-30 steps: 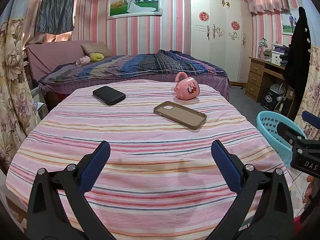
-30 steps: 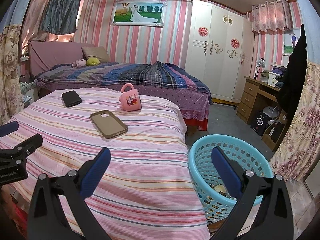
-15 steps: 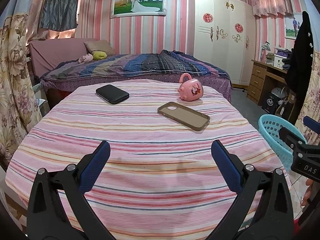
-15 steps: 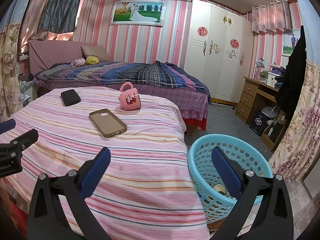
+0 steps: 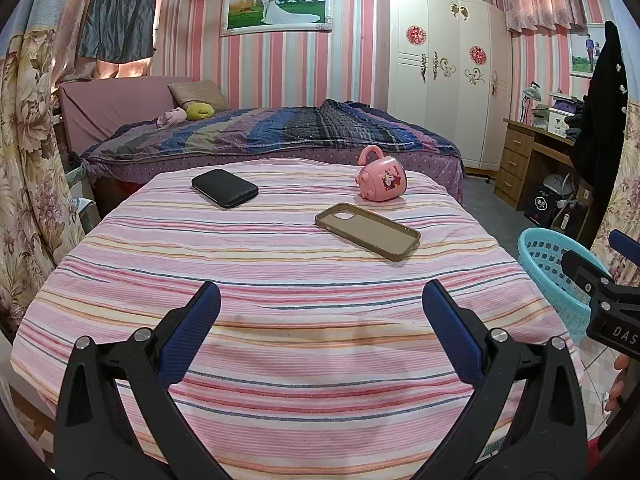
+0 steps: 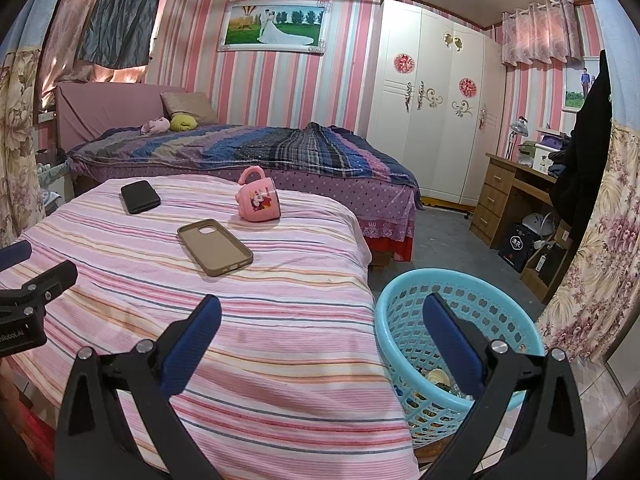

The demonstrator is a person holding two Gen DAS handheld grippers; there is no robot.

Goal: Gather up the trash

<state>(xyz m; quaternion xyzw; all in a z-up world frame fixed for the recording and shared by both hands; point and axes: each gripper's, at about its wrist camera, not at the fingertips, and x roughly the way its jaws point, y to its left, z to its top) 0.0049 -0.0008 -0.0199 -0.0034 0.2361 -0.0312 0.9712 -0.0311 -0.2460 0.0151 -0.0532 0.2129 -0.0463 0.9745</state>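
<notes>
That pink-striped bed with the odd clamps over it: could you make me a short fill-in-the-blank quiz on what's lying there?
1. The pink mug lies on its ____, handle pointing up.
2. The brown phone case lies between the mug and the ____ gripper.
3. The basket standing on the floor beside the bed is ____ in colour.
4. The left gripper has its jaws ____, holding nothing.

Missing words: side; right; blue; open
</notes>
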